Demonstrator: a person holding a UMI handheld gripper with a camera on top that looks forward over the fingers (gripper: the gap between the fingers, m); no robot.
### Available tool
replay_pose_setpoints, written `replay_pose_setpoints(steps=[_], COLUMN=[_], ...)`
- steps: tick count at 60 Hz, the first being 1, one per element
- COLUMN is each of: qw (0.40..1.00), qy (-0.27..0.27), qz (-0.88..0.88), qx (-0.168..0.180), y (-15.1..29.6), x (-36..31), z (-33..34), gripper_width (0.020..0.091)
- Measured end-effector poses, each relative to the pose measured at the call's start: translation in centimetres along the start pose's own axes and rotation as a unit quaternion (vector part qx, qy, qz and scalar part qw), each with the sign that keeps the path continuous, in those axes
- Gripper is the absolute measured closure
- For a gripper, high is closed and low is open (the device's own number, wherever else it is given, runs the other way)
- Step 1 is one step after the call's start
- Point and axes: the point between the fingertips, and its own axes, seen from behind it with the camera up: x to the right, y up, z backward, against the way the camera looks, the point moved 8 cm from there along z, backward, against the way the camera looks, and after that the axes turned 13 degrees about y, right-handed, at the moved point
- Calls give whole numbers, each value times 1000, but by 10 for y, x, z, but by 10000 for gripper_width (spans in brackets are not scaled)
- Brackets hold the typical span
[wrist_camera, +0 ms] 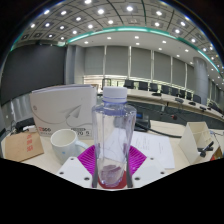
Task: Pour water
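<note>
Office ceiling lights glow behind a table where the gripper clamps 1 upright, capped water bottle between both pads, the cup just beside it awaiting uncapping and a tilt, by appearances.

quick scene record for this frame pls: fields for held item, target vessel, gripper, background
held item: clear plastic water bottle with white cap, upright, cap still on, liquid visible near its base
gripper: gripper shut on the bottle, pink pads pressing both sides
target vessel: white paper cup, upright on the white table, beside the bottle
nearby: white cardboard box behind the cup
background: office room with desks and chairs, ceiling lights on
</note>
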Motion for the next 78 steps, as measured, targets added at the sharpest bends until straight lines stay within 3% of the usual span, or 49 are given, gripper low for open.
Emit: replay_pose_setpoints(steps=[9, 12, 15, 16, 18, 23, 44, 60, 78], qw=[1000, 1000, 999, 999, 998, 996, 979, 976, 977], qy=[-9, -13, -17, -20, -29, -55, -141, -146, -163], qz=[-18, -24, -34, -38, -45, -54, -94, -96, -78], qx=[2, -15, -24, -26, -31, -46, -116, -127, -116], y=[-4, -7, -7, -6, -4, 6, 53, 49, 56], x=[1, 2, 0, 0, 1, -7, -137, -245, -274], z=[6, 8, 11, 14, 19, 38, 180, 240, 258], gripper_width=[578, 454, 260, 229, 272, 234, 242, 246, 245])
